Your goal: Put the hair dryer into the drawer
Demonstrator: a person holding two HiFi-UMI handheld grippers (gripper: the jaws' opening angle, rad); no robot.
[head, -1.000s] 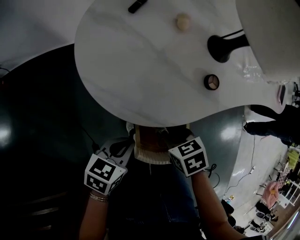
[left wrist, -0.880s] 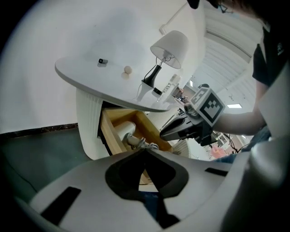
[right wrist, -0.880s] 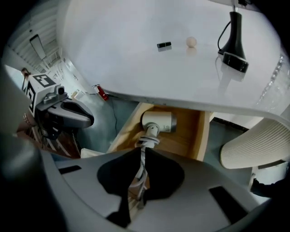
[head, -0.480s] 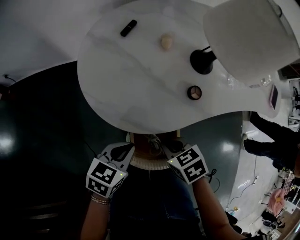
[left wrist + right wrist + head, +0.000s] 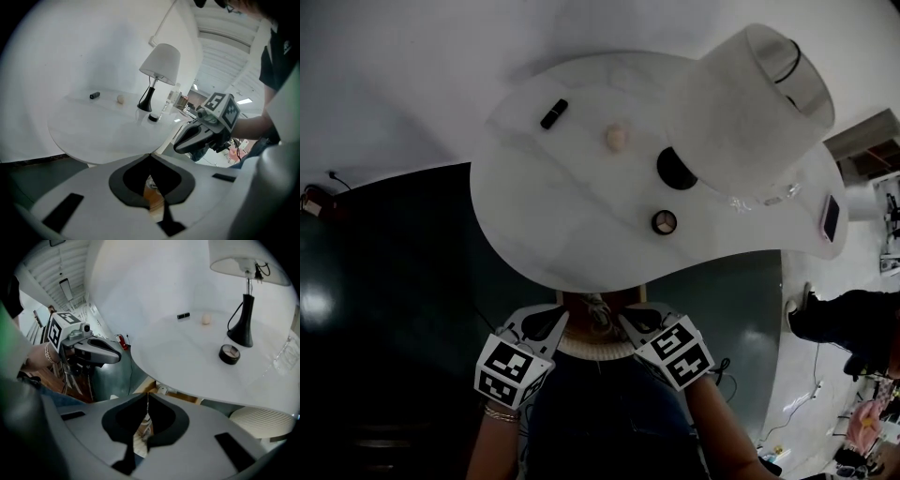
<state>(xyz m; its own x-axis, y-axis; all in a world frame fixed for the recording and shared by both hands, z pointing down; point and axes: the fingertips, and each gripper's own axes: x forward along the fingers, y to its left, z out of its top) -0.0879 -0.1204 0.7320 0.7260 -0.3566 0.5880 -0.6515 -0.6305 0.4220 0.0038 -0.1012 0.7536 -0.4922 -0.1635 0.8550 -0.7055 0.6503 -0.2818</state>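
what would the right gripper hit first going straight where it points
The right gripper would probably meet the near edge of the table, or the wood just under it; depth is unclear.

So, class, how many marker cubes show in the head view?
2: the left cube at lower left, the right cube right of centre, near the table edge. None looks hidden.

curvy white table (image 5: 562, 206), white lamp (image 5: 741, 103) on it, small black stick (image 5: 553, 113), beige ball (image 5: 617, 138), round dark tin (image 5: 664, 222), flat pink-edged slab (image 5: 831, 217) at the end
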